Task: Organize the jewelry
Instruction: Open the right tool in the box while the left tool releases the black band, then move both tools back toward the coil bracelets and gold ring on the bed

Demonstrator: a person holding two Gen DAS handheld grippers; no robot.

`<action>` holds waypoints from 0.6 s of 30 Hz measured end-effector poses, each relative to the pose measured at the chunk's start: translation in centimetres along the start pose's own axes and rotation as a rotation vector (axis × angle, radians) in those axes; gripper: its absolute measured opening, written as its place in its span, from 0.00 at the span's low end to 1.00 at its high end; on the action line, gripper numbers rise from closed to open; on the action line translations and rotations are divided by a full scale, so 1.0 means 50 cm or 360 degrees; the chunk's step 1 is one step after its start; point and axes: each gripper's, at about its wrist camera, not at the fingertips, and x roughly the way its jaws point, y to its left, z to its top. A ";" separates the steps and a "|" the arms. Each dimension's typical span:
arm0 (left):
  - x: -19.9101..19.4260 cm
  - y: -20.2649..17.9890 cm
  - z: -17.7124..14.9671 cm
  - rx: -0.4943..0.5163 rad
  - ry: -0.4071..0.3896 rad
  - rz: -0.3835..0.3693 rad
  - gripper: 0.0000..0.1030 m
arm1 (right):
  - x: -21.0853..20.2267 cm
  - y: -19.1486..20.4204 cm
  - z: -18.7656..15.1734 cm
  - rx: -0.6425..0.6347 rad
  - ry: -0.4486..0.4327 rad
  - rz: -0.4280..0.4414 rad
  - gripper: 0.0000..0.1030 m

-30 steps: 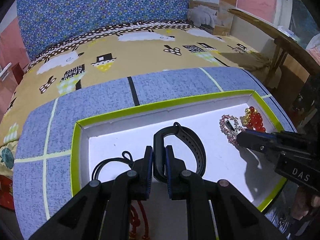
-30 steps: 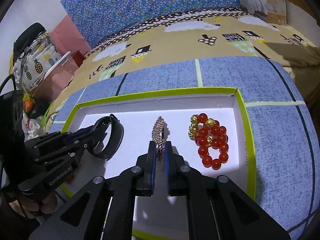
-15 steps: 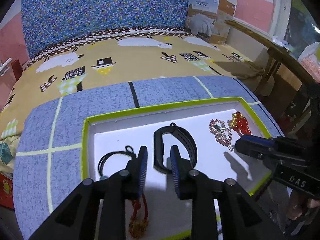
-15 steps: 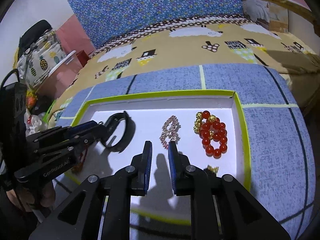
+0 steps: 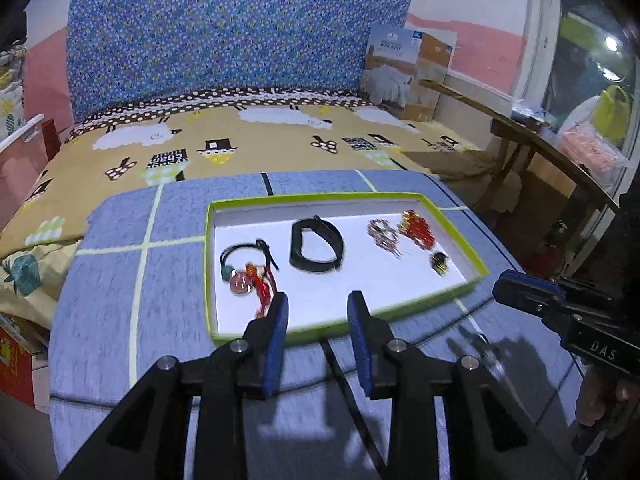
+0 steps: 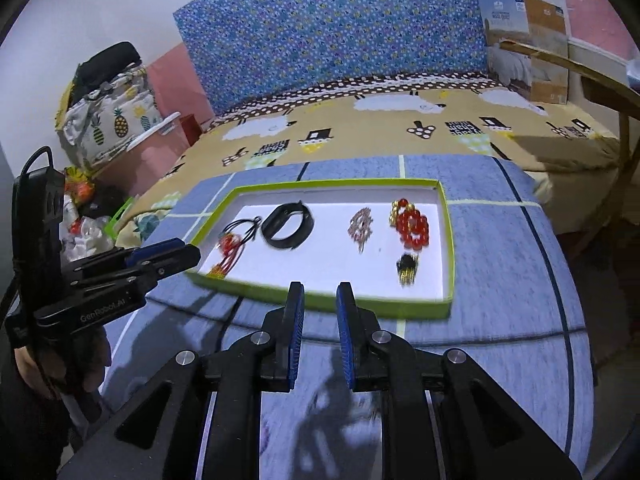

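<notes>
left gripper spread, jaws just opening, empty | right gripper slightly parted, empty | both clear of green-rimmed white cardboard tray | black rubber wristband lay released inside, likely sorted

Blue floral headboard, sheep-print bedspread, cardboard box, wooden table, pineapple-print bag

Right hand-held gripper, side of its body: "DAS"
Left hand-held gripper, side of its body: "GenRobot.AI"
Cardboard box, at the bed's far corner: print too small to read
</notes>
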 end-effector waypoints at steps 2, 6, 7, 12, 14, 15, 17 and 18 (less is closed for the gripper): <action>-0.023 -0.009 -0.019 0.0006 -0.0015 -0.0011 0.31 | -0.025 0.010 -0.020 -0.0015 -0.0020 0.0009 0.16; -0.062 -0.027 -0.061 0.0021 -0.0039 -0.0026 0.31 | -0.065 0.024 -0.058 -0.0030 -0.0047 0.0023 0.16; -0.073 -0.034 -0.072 0.0034 -0.0051 -0.0020 0.31 | -0.070 0.025 -0.064 -0.0032 -0.0049 0.0024 0.16; -0.112 -0.052 -0.104 0.0071 -0.0087 -0.0020 0.31 | -0.103 0.038 -0.103 -0.0057 -0.0065 0.0031 0.16; -0.126 -0.058 -0.114 0.0093 -0.0106 -0.0008 0.31 | -0.115 0.042 -0.116 -0.0070 -0.0074 0.0024 0.16; -0.131 -0.061 -0.119 0.0102 -0.0111 0.0000 0.31 | -0.121 0.044 -0.122 -0.0074 -0.0077 0.0029 0.16; -0.139 -0.065 -0.130 0.0114 -0.0109 0.0009 0.31 | -0.129 0.044 -0.133 -0.0076 -0.0075 0.0038 0.16; -0.141 -0.066 -0.135 0.0112 -0.0105 0.0012 0.31 | -0.132 0.045 -0.139 -0.0072 -0.0075 0.0035 0.16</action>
